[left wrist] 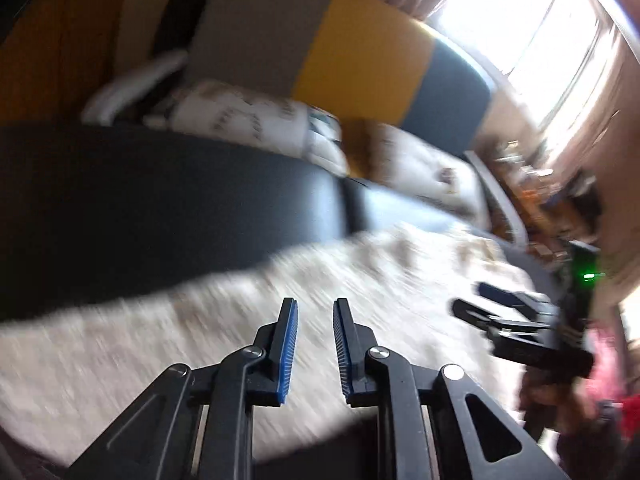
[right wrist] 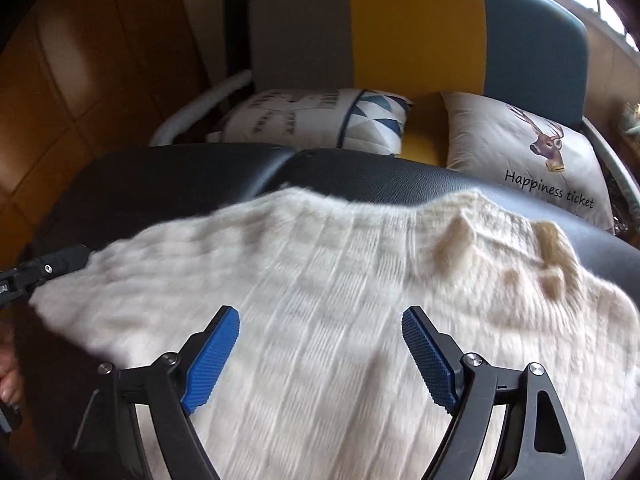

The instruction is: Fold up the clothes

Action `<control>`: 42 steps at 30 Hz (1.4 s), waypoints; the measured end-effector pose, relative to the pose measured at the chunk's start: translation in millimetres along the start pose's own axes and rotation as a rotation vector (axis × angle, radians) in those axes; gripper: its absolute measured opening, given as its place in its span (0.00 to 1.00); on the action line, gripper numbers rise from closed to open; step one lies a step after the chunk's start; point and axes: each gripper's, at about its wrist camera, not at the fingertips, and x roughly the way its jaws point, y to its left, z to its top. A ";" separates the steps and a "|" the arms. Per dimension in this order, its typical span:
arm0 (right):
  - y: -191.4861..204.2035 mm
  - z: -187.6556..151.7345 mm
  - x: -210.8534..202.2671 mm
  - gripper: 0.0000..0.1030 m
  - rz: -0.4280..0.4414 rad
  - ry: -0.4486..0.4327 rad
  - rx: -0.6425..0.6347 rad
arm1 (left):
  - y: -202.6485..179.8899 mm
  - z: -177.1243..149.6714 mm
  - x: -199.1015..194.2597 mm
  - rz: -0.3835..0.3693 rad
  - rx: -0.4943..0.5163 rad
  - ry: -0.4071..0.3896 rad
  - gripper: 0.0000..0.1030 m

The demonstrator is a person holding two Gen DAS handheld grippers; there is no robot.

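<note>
Right wrist view: a cream knitted sweater (right wrist: 340, 300) is spread across a black padded surface (right wrist: 180, 176), its ribbed body running toward the camera and small tan markings showing near its far right part. The right gripper (right wrist: 320, 322) is held low over the near part of the garment, pointed forward along it, with its blue-padded fingers (right wrist: 212, 360) set wide apart and nothing between them. At the left edge of this view the tip of the left gripper (right wrist: 60, 262) is seen at the sweater's left border; whether it touches the knit cannot be told. Part of a hand (right wrist: 8, 376) is glimpsed at the lower left edge.

In the left wrist view, which is strongly blurred, the left gripper (left wrist: 316, 308) is angled over the sweater (left wrist: 240, 328), its jaws parted by a narrow gap and empty. The right gripper (left wrist: 480, 300) is seen at the right, held out over the garment by a hand (left wrist: 544, 396), beside a red sleeve (left wrist: 624, 420).

Behind the black surface a chair (right wrist: 416, 28) with grey, yellow and blue panels is seen, and two printed cushions (right wrist: 520, 148) are propped on it.
</note>
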 end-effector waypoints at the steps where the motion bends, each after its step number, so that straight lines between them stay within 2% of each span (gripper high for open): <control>1: 0.4 -7.9 -8.7 0.82 0.012 0.001 -0.003 | -0.7 -8.6 -1.5 -0.044 -0.017 0.018 0.17; 2: 0.6 -17.1 -16.6 0.82 0.018 0.004 -0.004 | -1.7 -17.8 -2.2 -0.078 -0.032 0.037 0.17; 6: 2.2 -51.5 -39.8 0.82 0.015 0.020 -0.001 | -9.5 -51.3 7.5 -0.128 -0.043 0.109 0.18; 12: -5.2 -87.0 -53.7 0.82 -0.051 0.042 -0.014 | -20.3 -67.3 24.7 -0.195 -0.073 0.143 0.21; 13: -8.7 -91.3 -53.0 0.82 -0.075 0.051 -0.018 | -21.6 -69.3 27.6 -0.183 -0.077 0.143 0.21; 14: -13.3 -95.7 -51.6 0.82 -0.103 0.066 -0.018 | -24.2 -72.6 29.4 -0.140 -0.070 0.138 0.17; 15: -17.8 -100.1 -50.2 0.82 -0.132 0.080 -0.017 | -26.7 -75.8 31.1 -0.097 -0.062 0.133 0.02; 19: -40.3 -120.3 -55.4 0.84 -0.141 0.063 0.047 | -35.5 -93.1 29.8 0.069 -0.027 0.103 0.04; 23: -43.8 -122.5 -57.5 0.87 -0.134 0.047 0.058 | -29.3 -89.5 28.6 0.067 -0.103 0.110 0.07; 26: -53.3 -122.2 -65.6 0.88 -0.069 0.034 0.098 | -35.2 -84.4 20.3 0.091 -0.119 0.107 0.13; 30: -96.0 -136.9 -110.3 0.87 0.030 -0.060 0.263 | -67.1 -86.1 4.0 0.076 -0.042 0.046 0.16; 34: -168.6 -176.4 -170.3 0.87 0.073 -0.175 0.513 | -118.3 -96.2 9.1 0.023 0.083 0.049 0.17; 42: -332.9 -296.6 -285.9 0.88 -0.098 -0.385 1.007 | -227.9 -130.0 66.0 -0.048 0.301 0.155 0.17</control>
